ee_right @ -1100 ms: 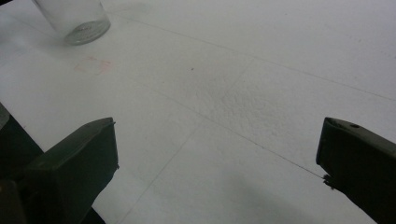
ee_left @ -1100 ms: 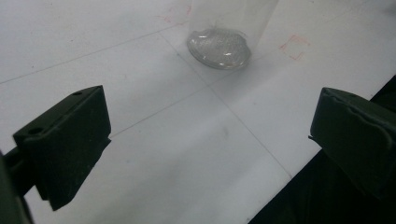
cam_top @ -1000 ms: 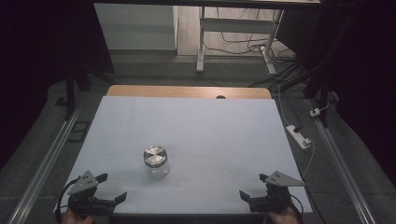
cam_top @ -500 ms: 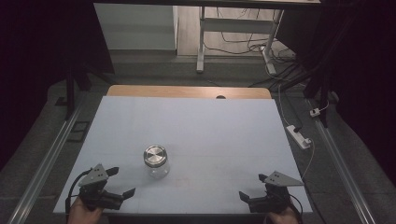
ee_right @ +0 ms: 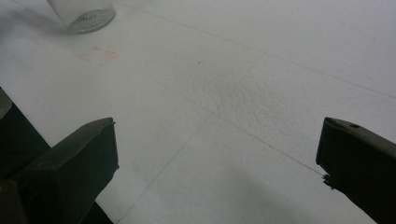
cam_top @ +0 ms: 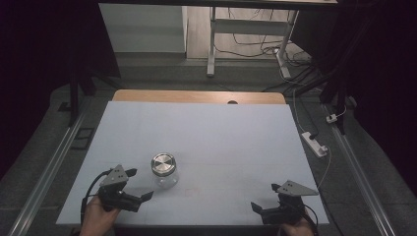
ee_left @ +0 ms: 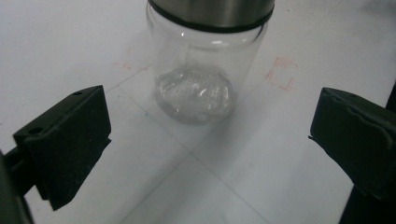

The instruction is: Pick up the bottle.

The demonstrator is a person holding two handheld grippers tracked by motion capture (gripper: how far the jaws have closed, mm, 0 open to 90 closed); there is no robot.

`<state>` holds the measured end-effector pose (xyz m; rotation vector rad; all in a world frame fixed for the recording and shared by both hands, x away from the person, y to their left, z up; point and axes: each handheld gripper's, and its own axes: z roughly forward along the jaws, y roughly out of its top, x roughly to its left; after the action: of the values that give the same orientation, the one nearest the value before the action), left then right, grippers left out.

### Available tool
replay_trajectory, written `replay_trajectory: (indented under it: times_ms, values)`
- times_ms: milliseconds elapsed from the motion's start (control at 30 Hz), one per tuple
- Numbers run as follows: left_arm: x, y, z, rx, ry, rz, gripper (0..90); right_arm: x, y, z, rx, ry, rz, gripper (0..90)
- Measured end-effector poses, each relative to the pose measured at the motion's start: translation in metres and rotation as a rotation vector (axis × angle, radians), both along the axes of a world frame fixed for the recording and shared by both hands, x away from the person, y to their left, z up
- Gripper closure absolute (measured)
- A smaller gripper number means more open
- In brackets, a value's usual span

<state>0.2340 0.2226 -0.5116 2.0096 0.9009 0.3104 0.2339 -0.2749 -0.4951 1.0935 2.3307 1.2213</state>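
Along the near edge of the tabletop [cam_top: 206,123], both grippers sat low over the white surface, each held in a person's hand. The left gripper [cam_top: 139,185] was near the near-left corner, angled toward the middle, its jaws spread wide and holding nothing. In the left gripper view the two black jaws stood well apart at either side, with the glass jar [ee_left: 201,70] straight ahead between their lines but beyond their tips, untouched. The right gripper [cam_top: 263,210] rested near the near-right corner, its jaws likewise released and empty; the right gripper view showed bare white tabletop between them and the base of the jar far off at the upper left.

Just beyond the left gripper, the jar [cam_top: 163,170] stood upright on the tabletop, left of centre and closer to the near edge than the far one. It was clear glass with a round brushed-metal lid [cam_top: 163,162] seated on top, and it looked empty. A faint red square mark [ee_left: 281,73] lay on the surface just beside the jar.

Farther on, the white covering ended at a strip of bare wood [cam_top: 196,96] along the far edge. Past the right edge, a white power strip [cam_top: 314,143] lay on the grey floor.
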Motion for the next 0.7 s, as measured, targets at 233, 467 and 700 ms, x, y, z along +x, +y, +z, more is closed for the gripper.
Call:
replay_trajectory:
  times_ms: [233,467,700]
  values:
    - [0.015,-0.013,0.001,0.017,0.018,-0.005,0.0,0.0,0.0,0.0,-0.004,0.002,0.004,0.0]
    - [0.028,-0.019,-0.001,-0.007,0.03,-0.029,0.0,0.0,0.001,0.0,-0.004,0.003,0.005,0.0]
    - [0.041,-0.028,-0.006,0.007,0.014,-0.073,0.0,0.0,0.001,0.0,-0.005,0.004,0.008,0.0]
